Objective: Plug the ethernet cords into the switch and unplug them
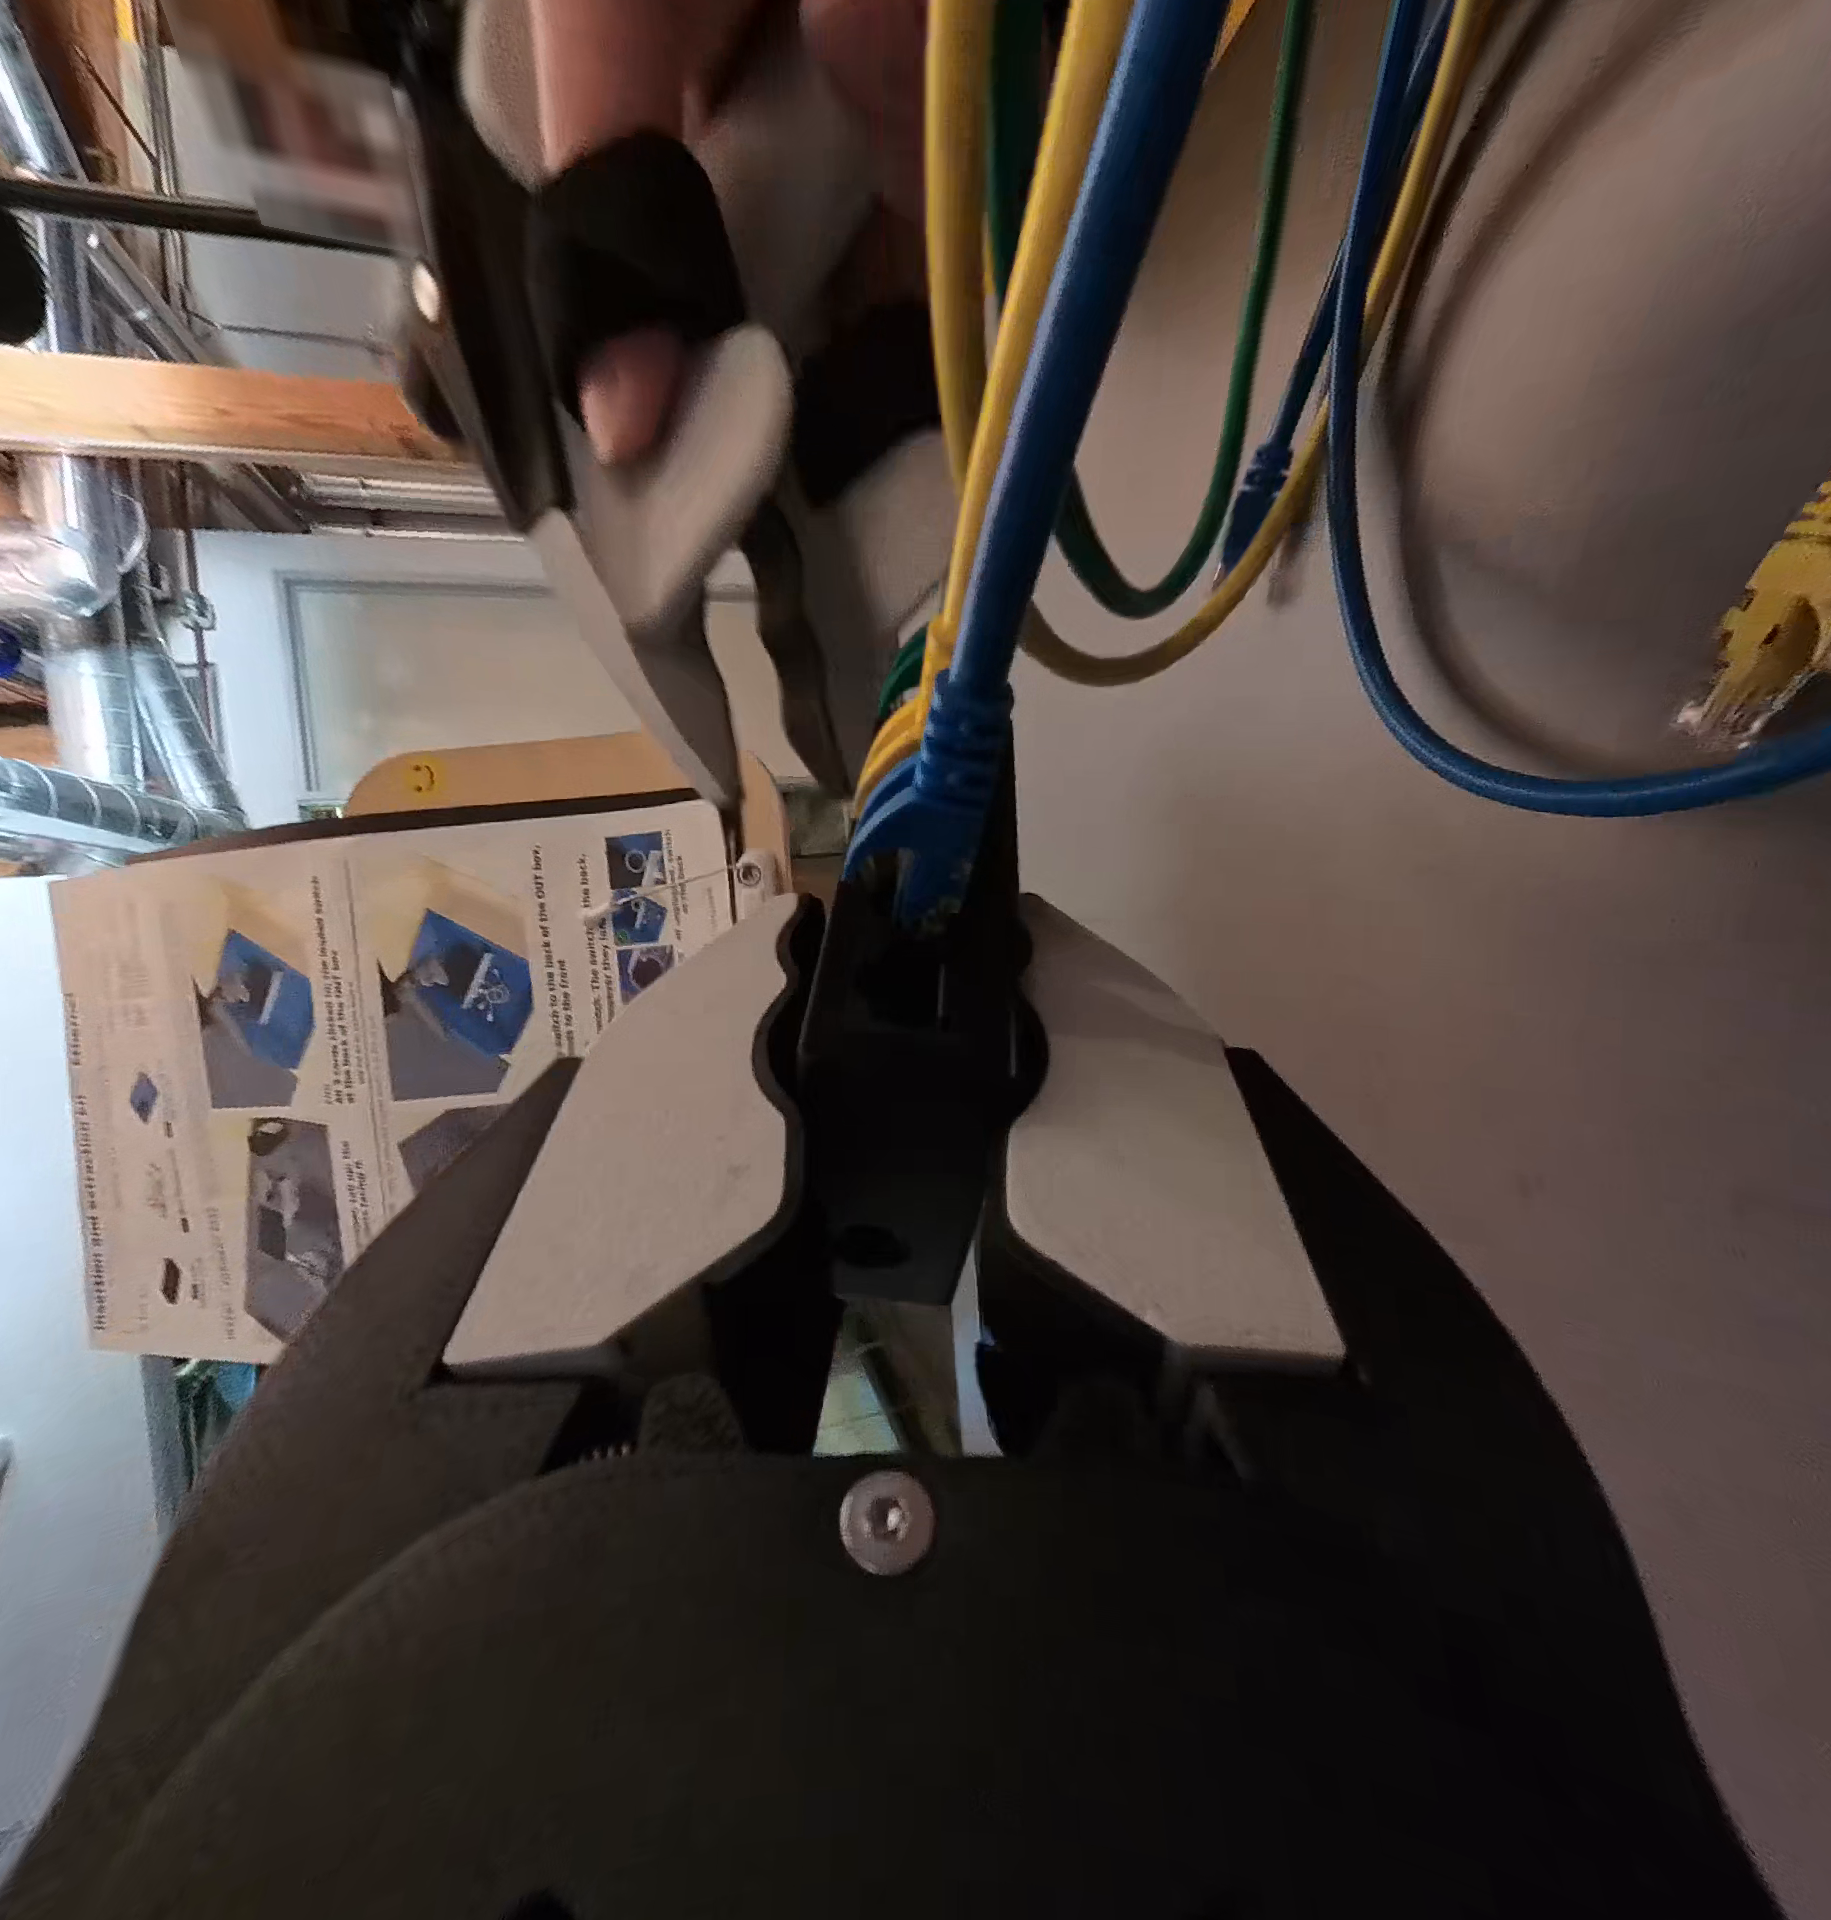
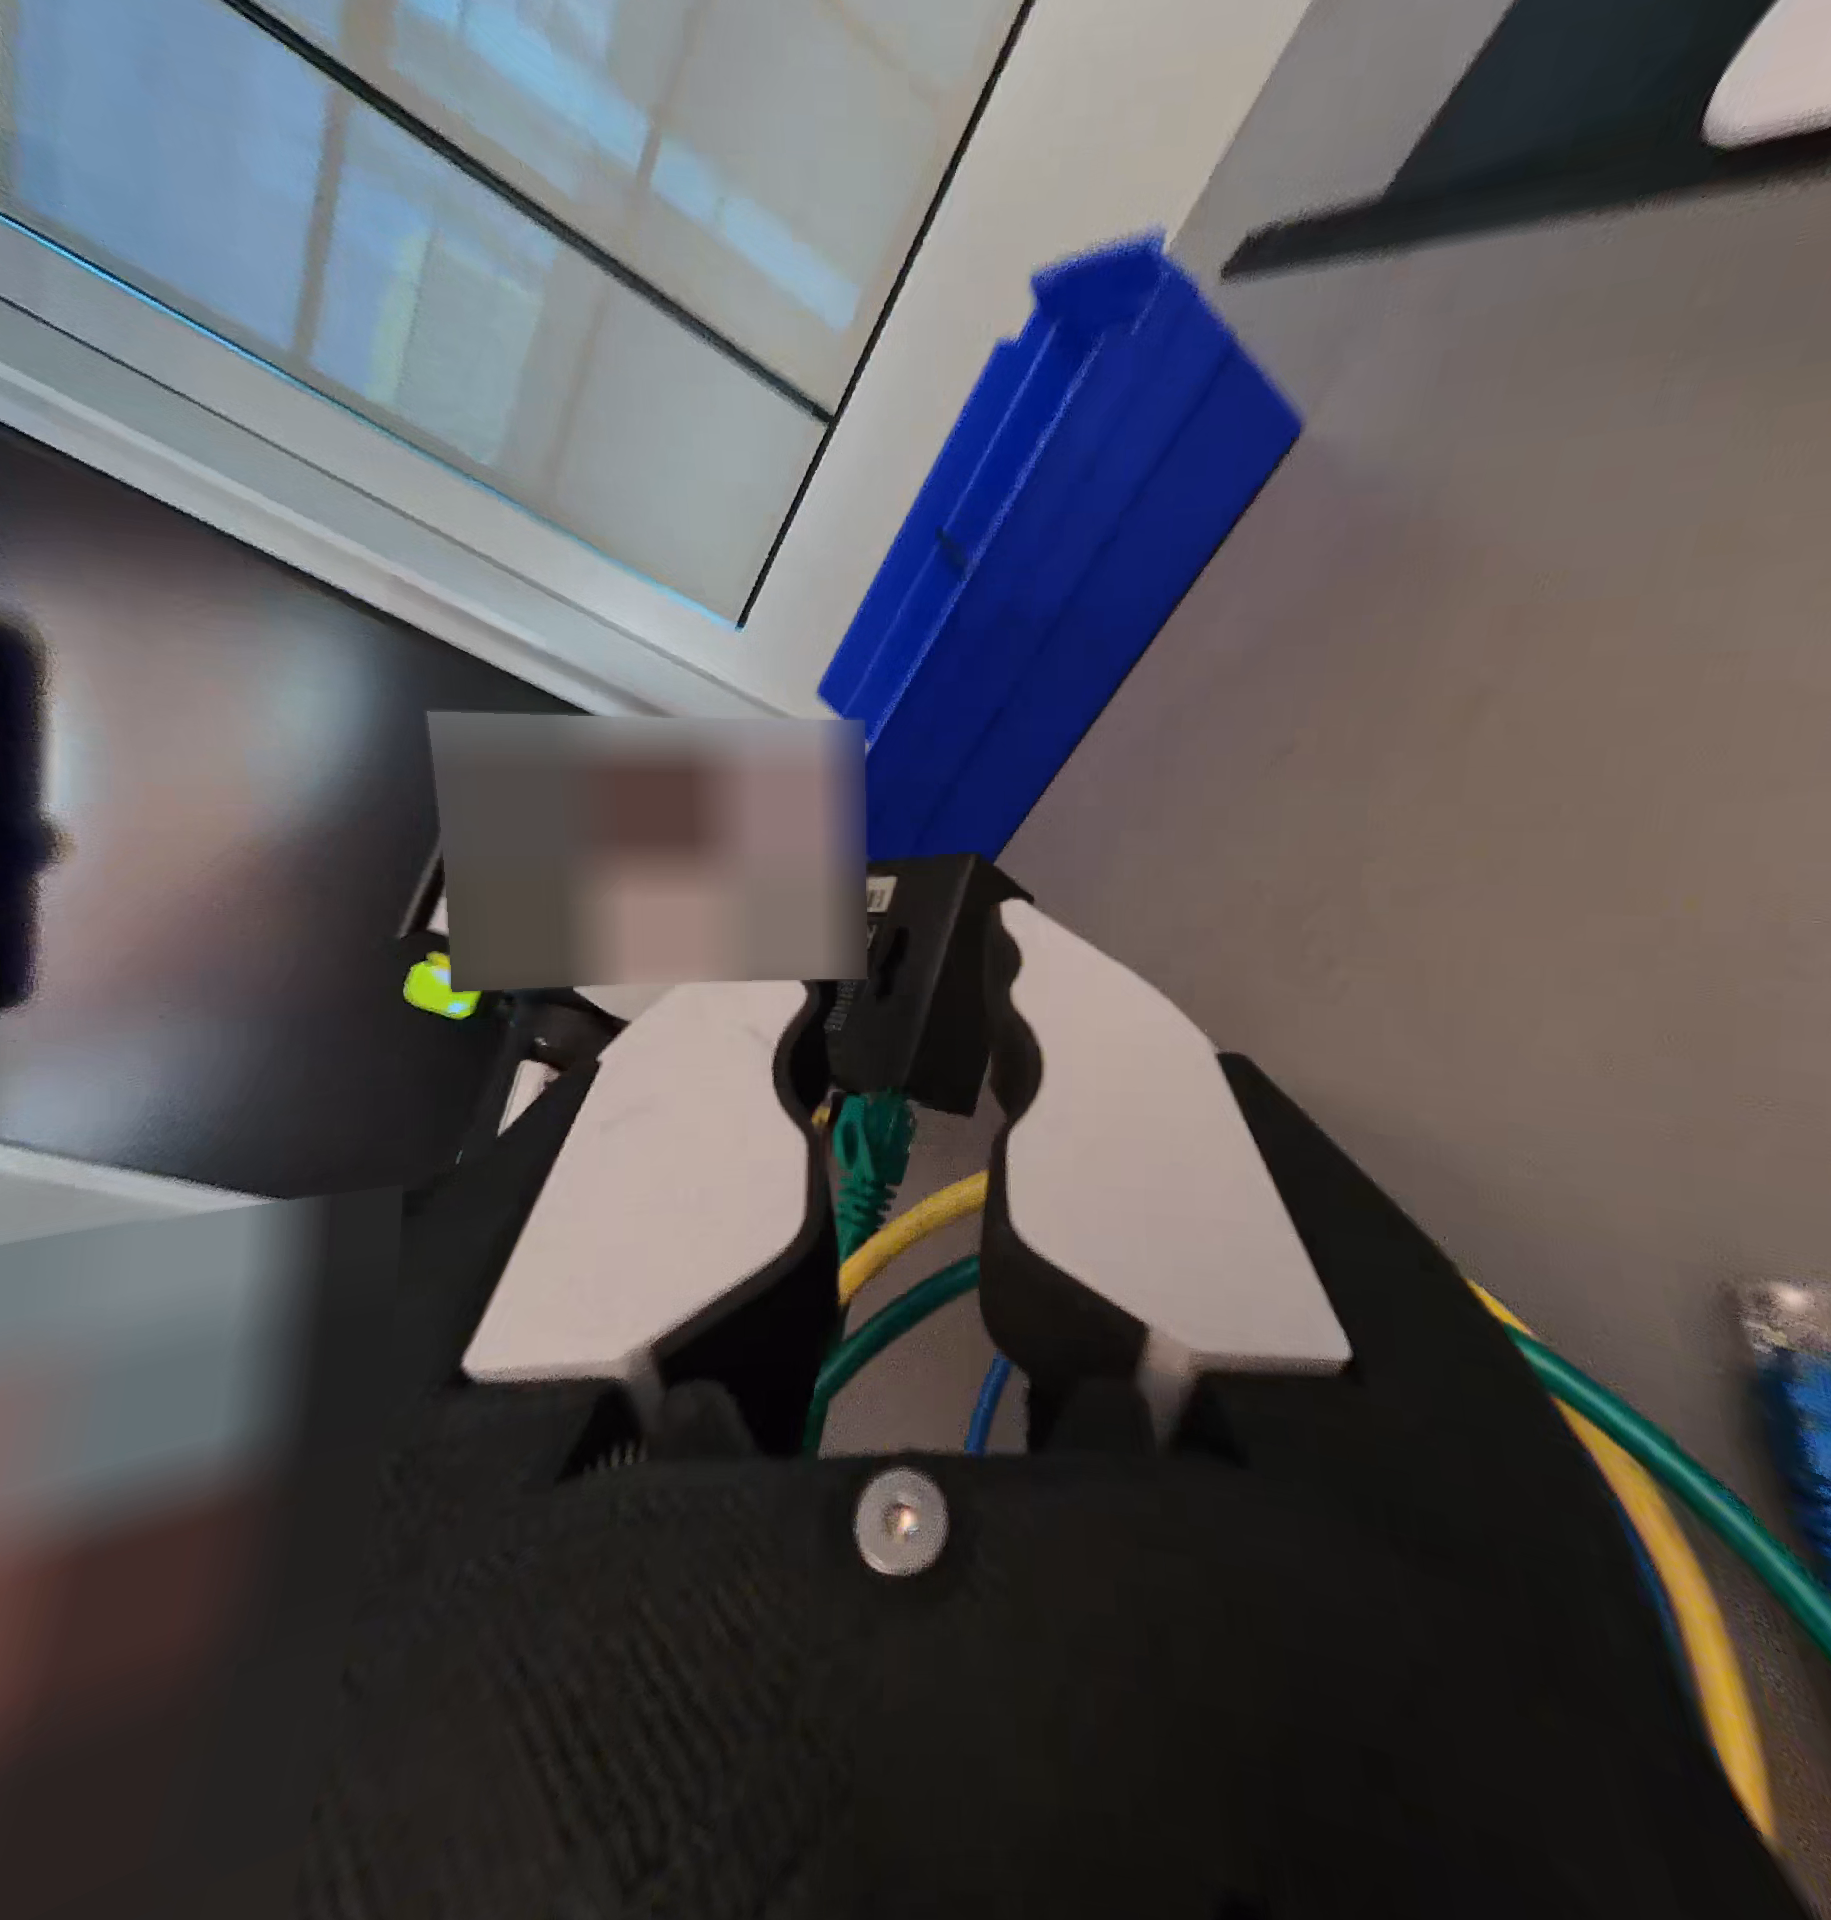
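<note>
My left gripper (image 1: 911,935) is shut on a small black switch (image 1: 890,1143) and holds it off the grey table (image 1: 1462,1195). A blue plug (image 1: 942,821) sits in the switch's far end, with yellow cords (image 1: 1004,416) and a green cord (image 1: 1233,364) bunched beside it. My right gripper (image 1: 781,779), held by a hand, reaches the switch from the far side. In the right wrist view my right gripper (image 2: 906,935) is closed on the switch (image 2: 921,997). A green plug (image 2: 869,1143) sits in its near end.
A loose yellow plug (image 1: 1784,623) and a loose blue plug (image 1: 1259,499) lie on the table. A printed instruction sheet (image 1: 319,1039) stands to the left. A blue bin (image 2: 1056,561) stands on the table beyond the switch. Another loose blue plug (image 2: 1815,1403) lies at the right. Across from one pair of fingers to the other is roughly 4 cm.
</note>
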Tool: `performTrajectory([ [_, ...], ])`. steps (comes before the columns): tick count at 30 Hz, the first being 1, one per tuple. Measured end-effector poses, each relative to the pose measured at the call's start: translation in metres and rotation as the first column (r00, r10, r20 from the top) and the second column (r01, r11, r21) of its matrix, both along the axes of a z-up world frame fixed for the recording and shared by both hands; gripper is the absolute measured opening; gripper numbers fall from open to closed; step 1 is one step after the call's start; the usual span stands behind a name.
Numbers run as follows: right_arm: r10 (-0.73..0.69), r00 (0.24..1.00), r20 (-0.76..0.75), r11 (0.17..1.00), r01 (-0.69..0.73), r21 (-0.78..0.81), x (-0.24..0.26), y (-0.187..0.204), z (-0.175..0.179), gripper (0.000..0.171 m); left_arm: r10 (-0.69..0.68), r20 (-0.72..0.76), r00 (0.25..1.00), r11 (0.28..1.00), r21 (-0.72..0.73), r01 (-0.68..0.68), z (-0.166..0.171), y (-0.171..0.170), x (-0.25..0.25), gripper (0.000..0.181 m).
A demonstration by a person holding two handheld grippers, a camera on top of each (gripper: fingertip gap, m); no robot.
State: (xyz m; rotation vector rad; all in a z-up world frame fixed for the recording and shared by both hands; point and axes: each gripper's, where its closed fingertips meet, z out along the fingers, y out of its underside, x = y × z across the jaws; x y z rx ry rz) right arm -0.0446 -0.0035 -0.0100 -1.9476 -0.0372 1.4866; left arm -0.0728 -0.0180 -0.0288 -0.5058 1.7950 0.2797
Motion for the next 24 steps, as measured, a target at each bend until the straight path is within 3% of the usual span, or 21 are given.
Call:
performTrajectory([
  [3,-0.142,0.985,0.099,0.979,0.125,0.16,0.022,0.007,0.018,0.028,0.019,0.007,1.0,1.0,-0.015,-0.019,0.001,0.006,-0.001,0.031],
  [5,-0.276,0.945,0.178,0.898,0.187,0.398,0.035,0.008,0.043,0.028,0.029,0.026,0.999,0.999,-0.041,-0.028,0.003,0.009,-0.002,0.031],
  [7,-0.453,0.856,0.249,0.684,0.155,0.713,0.038,-0.002,0.078,0.025,0.047,0.047,0.998,0.996,-0.073,-0.043,0.009,0.014,-0.004,0.031],
  [9,-0.6,0.743,0.297,0.42,-0.023,0.907,0.022,-0.025,0.108,0.026,0.062,0.078,0.995,0.995,-0.08,-0.056,0.017,0.02,-0.008,0.031],
  [11,-0.688,0.642,0.338,0.211,-0.269,0.94,-0.008,-0.049,0.121,0.032,0.074,0.109,0.991,0.995,-0.081,-0.066,0.026,0.025,-0.013,0.031],
  [12,-0.717,0.582,0.384,0.172,-0.385,0.907,-0.021,-0.055,0.119,0.034,0.081,0.116,0.99,0.993,-0.089,-0.071,0.029,0.027,-0.015,0.031],
  [14,-0.684,0.491,0.54,0.235,-0.553,0.799,-0.048,-0.061,0.102,0.037,0.101,0.13,0.986,0.992,-0.09,-0.09,0.035,0.032,-0.019,0.031],
  [18,-0.656,0.373,0.656,0.281,-0.686,0.671,-0.082,-0.06,0.077,0.038,0.142,0.175,0.974,0.989,-0.059,-0.134,0.05,0.039,-0.025,0.031],
  [24,-0.757,0.125,0.642,0.338,-0.766,0.547,-0.083,-0.04,0.06,0.028,0.18,0.158,0.971,0.982,0.021,-0.186,0.052,0.041,-0.026,0.032],
])
